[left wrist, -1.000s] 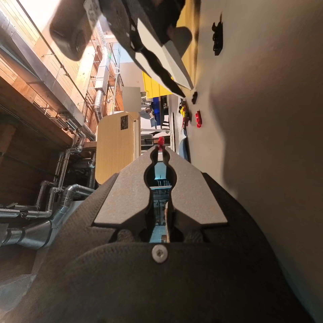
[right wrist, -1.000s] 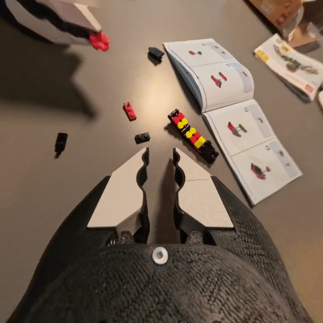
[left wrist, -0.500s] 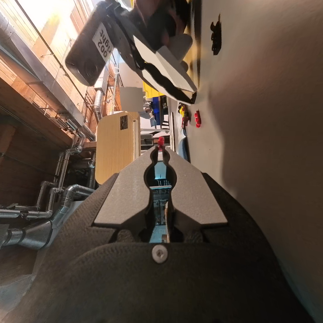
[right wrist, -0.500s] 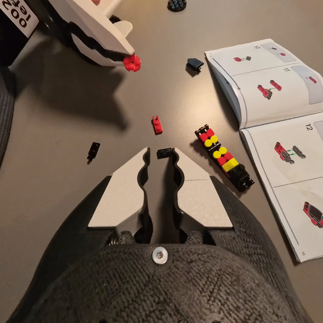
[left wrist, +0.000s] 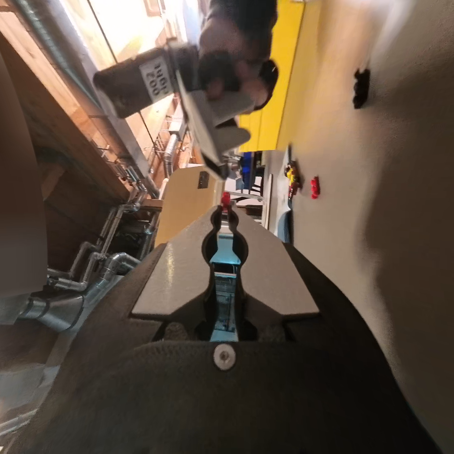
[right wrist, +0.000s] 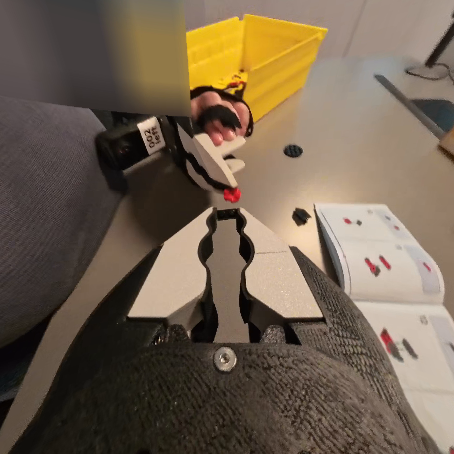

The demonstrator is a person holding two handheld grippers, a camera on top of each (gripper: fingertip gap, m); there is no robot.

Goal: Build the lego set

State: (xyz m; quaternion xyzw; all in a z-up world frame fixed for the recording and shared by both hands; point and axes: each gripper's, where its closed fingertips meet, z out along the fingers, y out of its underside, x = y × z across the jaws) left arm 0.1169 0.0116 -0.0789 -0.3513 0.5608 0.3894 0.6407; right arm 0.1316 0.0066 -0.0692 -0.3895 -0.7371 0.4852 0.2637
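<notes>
My right gripper [right wrist: 227, 213] is clamping a small black plate [right wrist: 227, 214] at its jaws' tips; my left gripper [left wrist: 225, 208] is pinching a red round piece [left wrist: 225, 198], seemingly just ahead of the right jaws.

**Both grippers clamped, tips nearly meeting**

The left gripper [left wrist: 225, 208] was rolled onto its side, its jaws closed on a small red piece [left wrist: 225, 198]. The right gripper [right wrist: 227, 213] pointed toward it from just beside, jaws pinching a small black piece [right wrist: 227, 213] at the very tips. A person's hand [right wrist: 222, 120] gripped the left gripper's handle.
</notes>
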